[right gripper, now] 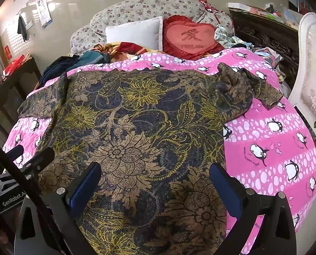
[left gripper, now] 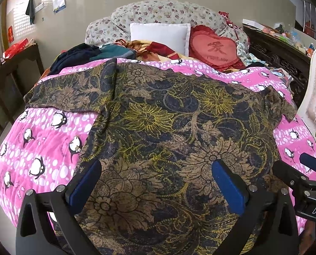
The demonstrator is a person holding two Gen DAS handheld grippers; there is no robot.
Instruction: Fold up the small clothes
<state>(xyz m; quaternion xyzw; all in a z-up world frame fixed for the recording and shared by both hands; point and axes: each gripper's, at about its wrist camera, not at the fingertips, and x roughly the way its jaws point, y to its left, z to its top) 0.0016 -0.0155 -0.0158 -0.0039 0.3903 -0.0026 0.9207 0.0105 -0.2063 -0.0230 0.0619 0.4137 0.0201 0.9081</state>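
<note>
1. On the bed, in the left wrist view, a dark floral-print shirt lay spread flat over a pink penguin-print quilt, one short sleeve stretched out to the left and the other reaching the quilt's right side. The left gripper hung over the shirt's near part with its blue-padded fingers wide apart, holding nothing. The right gripper showed at the frame's right edge. Behind the quilt sat a white pillow, a red heart-shaped cushion and a heap of dark clothes; a dark wooden table stood at the left by the wall.

2. In the right wrist view, the same shirt covered the left and middle of the quilt, its right sleeve crumpled near the far edge. The right gripper was poised above the shirt's lower half, fingers spread open and empty. The left gripper appeared at the left edge; whether it was open could not be told from here. The pillow and the heart cushion lay beyond.
</note>
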